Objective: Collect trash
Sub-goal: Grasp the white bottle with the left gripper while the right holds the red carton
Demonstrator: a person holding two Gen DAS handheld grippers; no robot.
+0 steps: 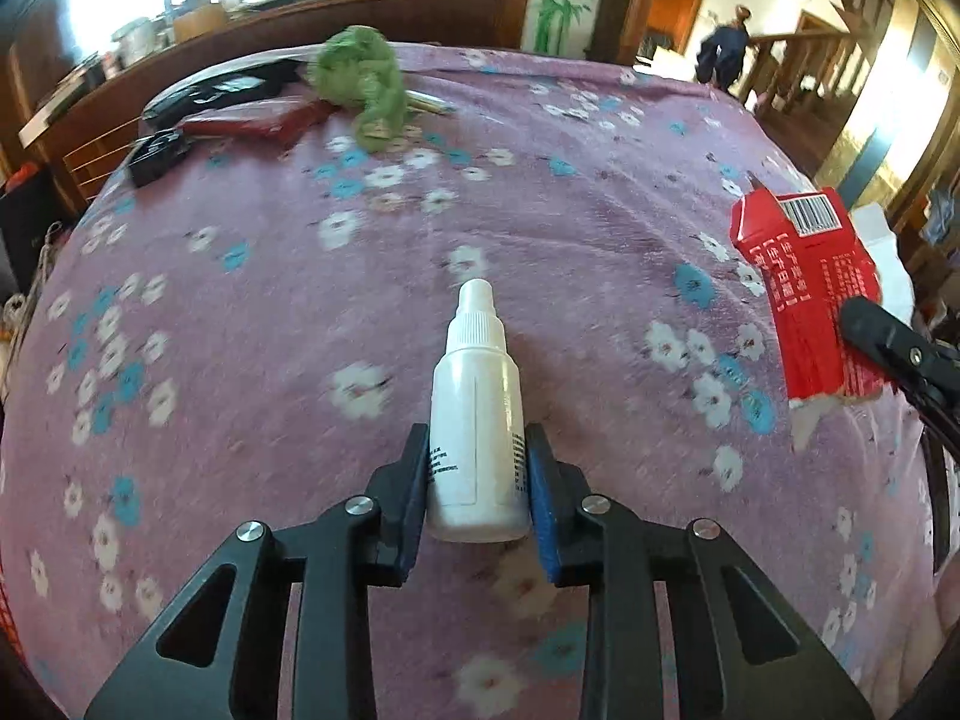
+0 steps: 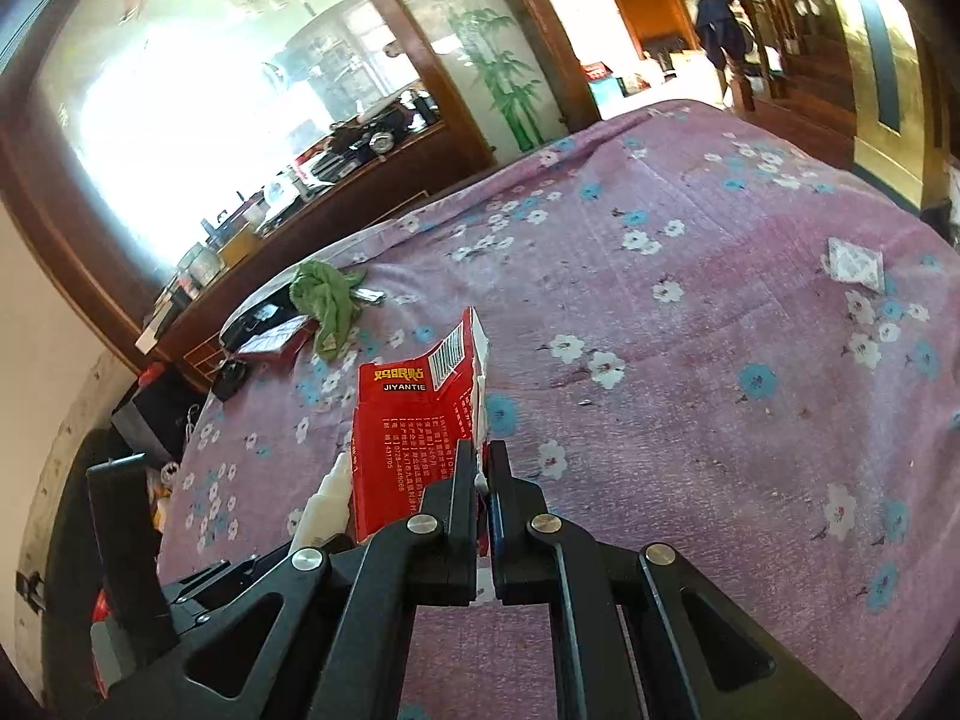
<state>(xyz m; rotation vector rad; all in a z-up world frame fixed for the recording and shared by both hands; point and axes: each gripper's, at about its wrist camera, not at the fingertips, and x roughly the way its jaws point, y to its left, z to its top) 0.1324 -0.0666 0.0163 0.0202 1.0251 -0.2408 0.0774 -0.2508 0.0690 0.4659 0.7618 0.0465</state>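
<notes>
One pink floral bedspread (image 1: 600, 210), wooden stair railing (image 1: 798, 60) behind

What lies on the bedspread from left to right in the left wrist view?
Black box → red packet → green cloth → white bottle, between the left hand-held gripper's pads → red carton, held by the right hand-held gripper.

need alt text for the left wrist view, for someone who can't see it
The left gripper pinches a small white bottle lying on a pink flowered bedspread. At the right edge, the right gripper holds up a flattened red box. A crumpled green cloth lies at the bed's far side.
</notes>
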